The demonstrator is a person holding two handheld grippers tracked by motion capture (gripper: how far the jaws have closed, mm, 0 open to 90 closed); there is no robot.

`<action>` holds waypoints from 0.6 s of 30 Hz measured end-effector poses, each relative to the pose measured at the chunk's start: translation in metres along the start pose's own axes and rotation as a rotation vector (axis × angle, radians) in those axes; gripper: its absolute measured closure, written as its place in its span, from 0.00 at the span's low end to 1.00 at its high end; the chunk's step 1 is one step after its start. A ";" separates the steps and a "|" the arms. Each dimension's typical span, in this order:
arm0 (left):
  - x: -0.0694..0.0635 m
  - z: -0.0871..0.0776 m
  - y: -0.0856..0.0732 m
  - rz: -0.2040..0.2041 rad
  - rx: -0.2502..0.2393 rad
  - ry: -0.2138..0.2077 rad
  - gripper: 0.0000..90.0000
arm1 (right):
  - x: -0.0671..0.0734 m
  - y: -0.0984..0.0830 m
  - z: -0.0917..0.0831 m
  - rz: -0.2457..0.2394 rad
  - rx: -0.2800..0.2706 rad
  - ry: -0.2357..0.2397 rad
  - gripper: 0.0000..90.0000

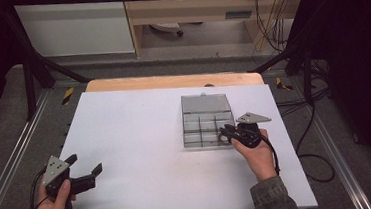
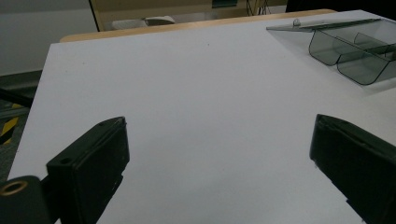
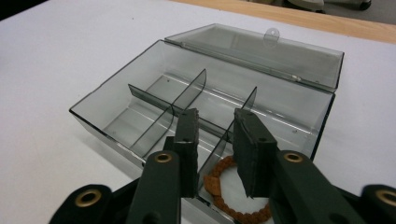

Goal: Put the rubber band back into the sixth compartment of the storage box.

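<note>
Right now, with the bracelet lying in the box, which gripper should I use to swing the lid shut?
Probably the right gripper: it hangs over the compartment box, just above the bead bracelet, jaws slightly apart and off the beads. The lid lies open just beyond. The left gripper sits wide open across the table.

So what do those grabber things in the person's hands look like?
Each is black with two flat, blocky jaws. The left gripper and the right gripper both carry a grey three-cornered plate with small holes on top and trail a black cable. The right arm wears a greenish patterned sleeve.
</note>
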State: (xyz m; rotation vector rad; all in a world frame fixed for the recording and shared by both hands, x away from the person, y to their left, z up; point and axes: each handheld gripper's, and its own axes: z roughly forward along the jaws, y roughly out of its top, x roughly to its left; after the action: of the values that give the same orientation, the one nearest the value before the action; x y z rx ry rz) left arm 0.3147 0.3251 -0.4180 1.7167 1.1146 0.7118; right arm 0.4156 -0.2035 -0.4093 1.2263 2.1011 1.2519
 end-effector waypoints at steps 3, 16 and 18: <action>-0.001 0.000 0.000 0.000 -0.001 0.000 0.05 | 0.002 0.003 -0.002 0.010 -0.020 0.004 0.68; -0.001 0.000 0.000 0.001 -0.006 -0.001 0.05 | 0.017 0.016 -0.001 0.006 -0.070 -0.023 0.14; -0.001 0.000 0.000 0.001 -0.006 -0.002 0.05 | 0.019 0.018 -0.002 0.009 -0.080 -0.023 0.09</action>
State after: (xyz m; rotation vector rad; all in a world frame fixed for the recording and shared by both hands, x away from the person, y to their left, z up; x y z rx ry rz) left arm 0.3142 0.3243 -0.4176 1.7126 1.1090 0.7139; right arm 0.4130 -0.1846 -0.3914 1.2114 2.0112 1.3073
